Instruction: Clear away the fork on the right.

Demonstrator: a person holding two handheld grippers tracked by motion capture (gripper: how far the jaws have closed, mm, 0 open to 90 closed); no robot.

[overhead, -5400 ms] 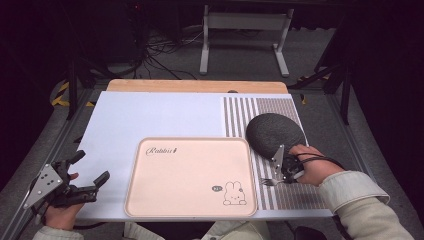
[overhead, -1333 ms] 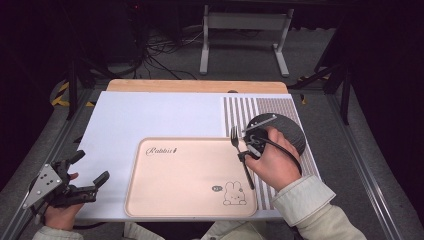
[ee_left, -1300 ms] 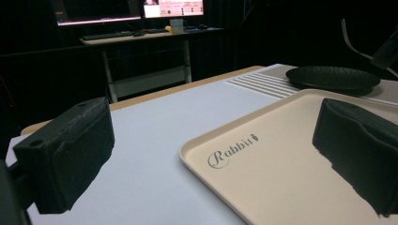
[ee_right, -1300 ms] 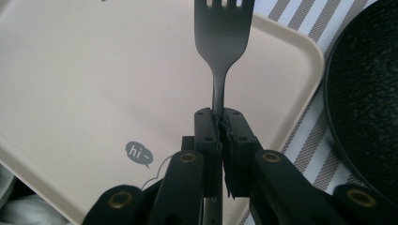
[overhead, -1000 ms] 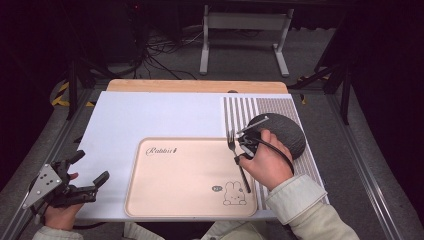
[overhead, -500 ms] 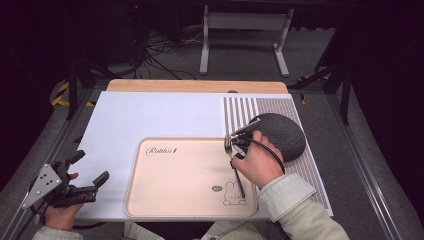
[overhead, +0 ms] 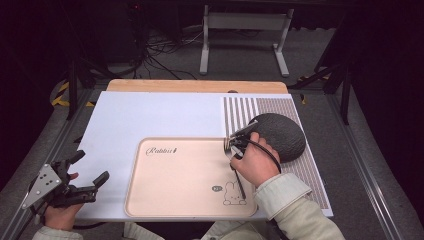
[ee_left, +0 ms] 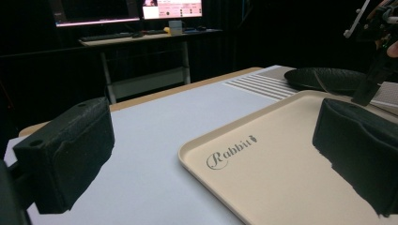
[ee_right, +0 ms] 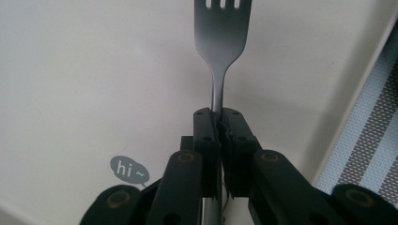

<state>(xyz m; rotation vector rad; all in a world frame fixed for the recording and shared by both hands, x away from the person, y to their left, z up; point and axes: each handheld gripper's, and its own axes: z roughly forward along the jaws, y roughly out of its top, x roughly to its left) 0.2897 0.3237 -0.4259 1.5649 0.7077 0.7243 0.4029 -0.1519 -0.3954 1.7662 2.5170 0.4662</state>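
A metal fork (ee_right: 220,42) is clamped at its neck in my right gripper (ee_right: 218,119), tines pointing away from the camera. In the high view the right gripper (overhead: 231,146) hovers over the upper right edge of the beige "Rabbit" tray (overhead: 185,185), and the fork's handle (overhead: 239,181) trails back toward the person. The tray's "hi~" bubble (ee_right: 129,169) lies below and left of the jaws. My left gripper (overhead: 91,166) rests open off the tray's left side, its black pads (ee_left: 65,150) wide apart and holding nothing.
A dark grey round dish (overhead: 277,135) sits on the striped placemat (overhead: 305,170) just right of the right hand. The white board (overhead: 150,115) covers the table behind and left of the tray. The table's front edge is close to the left hand.
The right gripper has carried the fork from the striped mat leftward, past the dark dish, to over the tray's right part. The left gripper has stayed put.
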